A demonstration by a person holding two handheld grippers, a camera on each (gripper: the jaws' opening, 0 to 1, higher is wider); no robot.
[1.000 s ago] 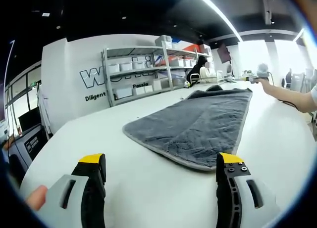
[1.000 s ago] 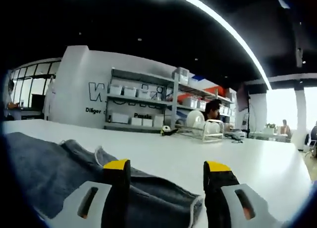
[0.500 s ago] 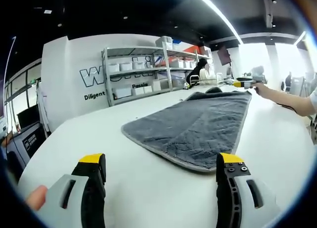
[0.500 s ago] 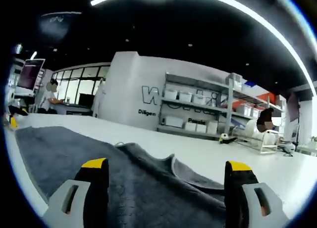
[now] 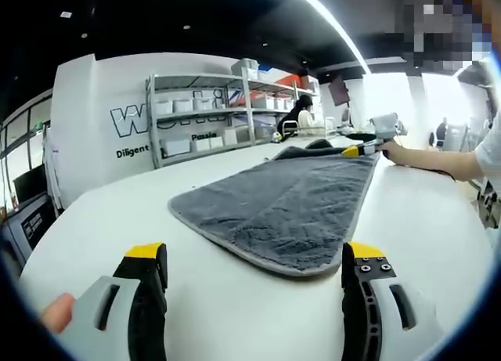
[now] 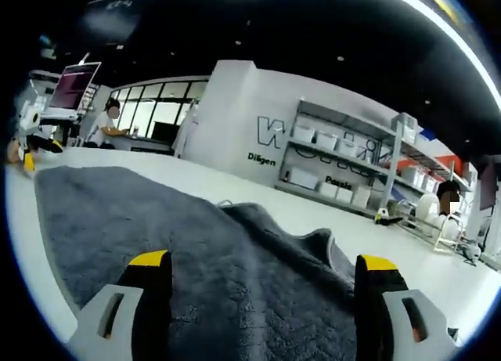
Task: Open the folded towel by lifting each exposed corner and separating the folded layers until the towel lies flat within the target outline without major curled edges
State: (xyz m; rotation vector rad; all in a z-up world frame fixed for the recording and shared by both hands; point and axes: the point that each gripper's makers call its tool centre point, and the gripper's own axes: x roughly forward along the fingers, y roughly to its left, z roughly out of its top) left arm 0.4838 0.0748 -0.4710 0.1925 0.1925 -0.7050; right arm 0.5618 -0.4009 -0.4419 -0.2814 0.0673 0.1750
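Grey plush rectangular towel [image 5: 290, 204] laid lengthwise away from left gripper [image 5: 254, 263], jaws apart, short of near hem; right gripper [image 6: 262, 279] spread over far end.

wall [image 5: 94, 102] — black lettering, partly legible: "W…" | "Diligent" | "Passio…" behind shelving [image 5: 227, 110]

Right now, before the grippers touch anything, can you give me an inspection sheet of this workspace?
Surface: white table, smooth, bare around the cloth.
Job's things: grey towel lying mostly spread out; its far end is bunched in folds. No target outline seen.
Clutter: nothing seen on the table near the towel.
Grippers: left gripper open, above bare table short of the towel's near edge. Right gripper open, over the towel beside the folds.
Cables: one dark cable by the person's forearm.
Surroundings: metal shelving with white bins against a lettered wall; people seated at the back.
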